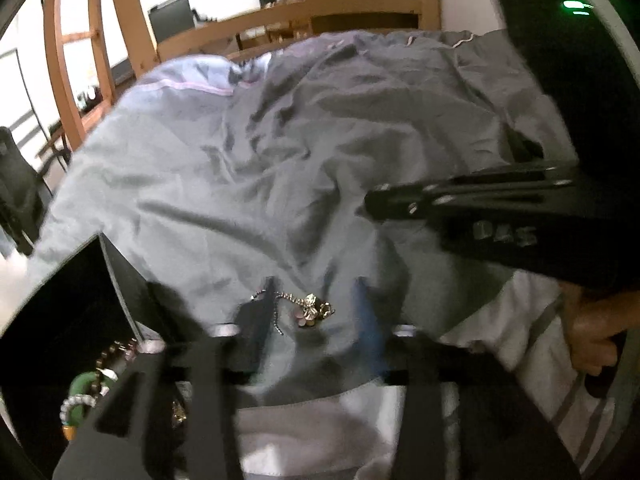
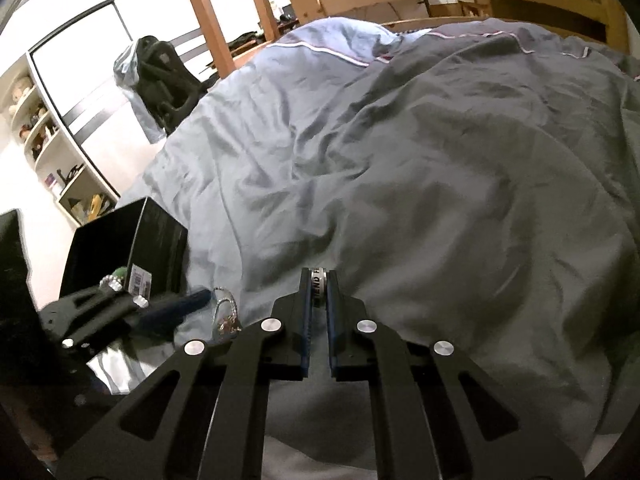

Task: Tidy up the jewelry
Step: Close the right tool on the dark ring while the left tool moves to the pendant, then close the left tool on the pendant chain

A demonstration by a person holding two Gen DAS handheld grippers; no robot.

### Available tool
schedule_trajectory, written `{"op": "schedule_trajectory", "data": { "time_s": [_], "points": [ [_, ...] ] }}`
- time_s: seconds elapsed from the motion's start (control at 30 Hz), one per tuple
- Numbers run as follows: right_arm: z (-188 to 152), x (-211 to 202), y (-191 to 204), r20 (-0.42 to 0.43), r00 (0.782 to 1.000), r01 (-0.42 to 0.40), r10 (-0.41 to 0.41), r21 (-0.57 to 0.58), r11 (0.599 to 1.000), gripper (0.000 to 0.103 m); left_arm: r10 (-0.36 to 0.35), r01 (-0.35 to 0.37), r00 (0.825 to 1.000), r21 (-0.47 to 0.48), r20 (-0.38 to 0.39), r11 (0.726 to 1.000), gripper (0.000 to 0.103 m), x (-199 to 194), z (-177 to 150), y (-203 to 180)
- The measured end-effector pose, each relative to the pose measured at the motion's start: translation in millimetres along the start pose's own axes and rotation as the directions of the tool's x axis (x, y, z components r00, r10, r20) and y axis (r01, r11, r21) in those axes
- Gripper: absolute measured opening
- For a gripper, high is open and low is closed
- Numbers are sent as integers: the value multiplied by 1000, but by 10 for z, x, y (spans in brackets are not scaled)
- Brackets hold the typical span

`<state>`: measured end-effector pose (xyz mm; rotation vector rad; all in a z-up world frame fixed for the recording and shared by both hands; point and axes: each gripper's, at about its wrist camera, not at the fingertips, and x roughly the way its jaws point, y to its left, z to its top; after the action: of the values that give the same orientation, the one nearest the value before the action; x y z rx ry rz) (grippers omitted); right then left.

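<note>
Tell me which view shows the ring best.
The right wrist view: the ring sits edge-on, clamped between the right gripper fingertips, its lettered band visible. In the left wrist view the right gripper shows only from the side, blurred, and the ring cannot be made out.

left gripper (image 1: 316, 308): motion-blurred in its own view, so finger edges are smeared; can't tell if the left finger touches the chain
flower necklace (image 1: 310, 309): small and soft, part of the chain is hidden behind the left finger
black box (image 1: 60, 320): cut off by the left edge, contents mostly covered by the gripper frame; just some beads (image 1: 78, 402) and something green peek out
ring (image 2: 319, 282): mostly hidden between the right gripper (image 2: 319, 280) pads, lettering only partly readable
hand (image 1: 592, 332): cropped at the right edge
</note>
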<state>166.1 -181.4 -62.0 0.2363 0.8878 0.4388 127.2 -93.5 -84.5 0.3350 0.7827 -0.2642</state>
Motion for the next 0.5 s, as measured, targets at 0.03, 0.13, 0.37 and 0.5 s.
{"op": "schedule_trajectory", "data": {
  "time_s": [0.03, 0.13, 0.37, 0.5],
  "points": [
    [-5, 11, -12, -4, 1000, 0, 0, 5, 1000, 8, 4, -4, 1000, -1, 17, 1000, 65, -38, -4, -1],
    [-38, 81, -77, -39, 999, 9, -7, 33, 999, 8, -12, 12, 1000, -16, -1, 1000, 65, -46, -10, 43],
    [-67, 135, -53, -52, 998, 26, -24, 28, 999, 8, 8, -8, 1000, 23, -18, 1000, 51, 138, 23, 33],
    [-69, 135, -45, -52, 998, 28, -27, 25, 999, 8, 26, -27, 999, -22, -48, 999, 22, 150, 70, 169]
  ]
}}
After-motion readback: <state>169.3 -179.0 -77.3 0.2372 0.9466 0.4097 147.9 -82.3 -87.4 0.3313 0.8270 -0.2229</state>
